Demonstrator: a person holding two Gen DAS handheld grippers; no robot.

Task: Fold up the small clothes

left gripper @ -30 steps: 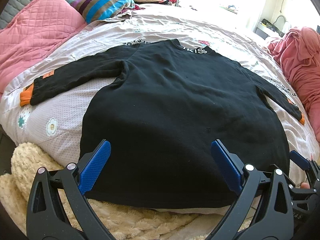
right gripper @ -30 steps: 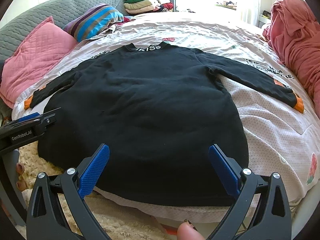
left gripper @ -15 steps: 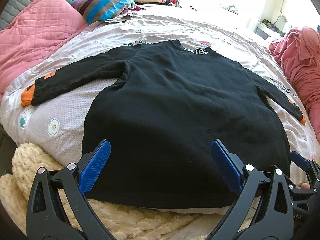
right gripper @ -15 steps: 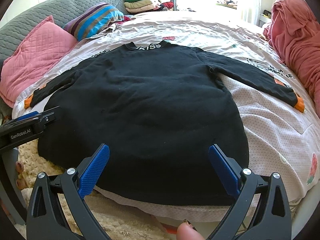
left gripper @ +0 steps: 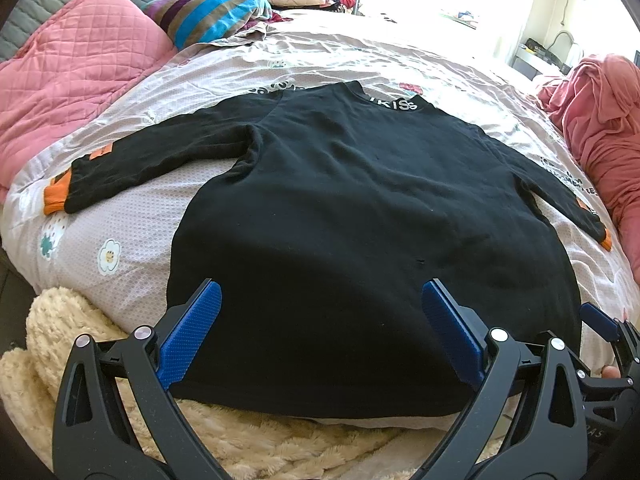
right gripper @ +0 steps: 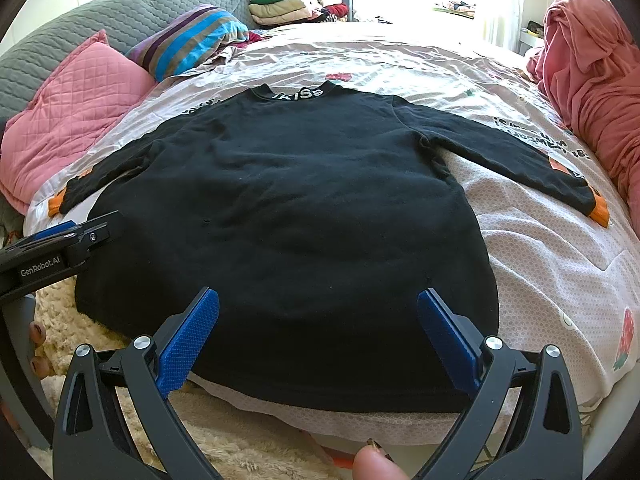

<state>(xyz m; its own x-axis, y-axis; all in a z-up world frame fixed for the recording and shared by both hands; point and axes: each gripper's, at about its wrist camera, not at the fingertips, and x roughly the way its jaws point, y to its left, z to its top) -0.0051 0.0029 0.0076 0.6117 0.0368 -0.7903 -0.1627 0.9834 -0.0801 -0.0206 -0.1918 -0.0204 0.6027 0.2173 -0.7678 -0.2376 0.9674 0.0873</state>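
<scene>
Black sweater (left gripper: 360, 208) flat on bed (left gripper: 132, 216), mid-frame. Left gripper (left gripper: 320, 316) and right gripper (right gripper: 318, 320) low in frame, both wide apart, empty.

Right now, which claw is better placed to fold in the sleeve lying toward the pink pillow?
Left, probably. The left claw hovers open at the hem of the black sweater, nearer that sleeve; the right claw is farther over.

A home bedroom: a bed (right gripper: 540, 264) with a flower-printed sheet, a pink quilted pillow (right gripper: 76, 116), a striped cushion (right gripper: 188, 40), and folded clothes (right gripper: 292, 2) stacked behind.
</scene>
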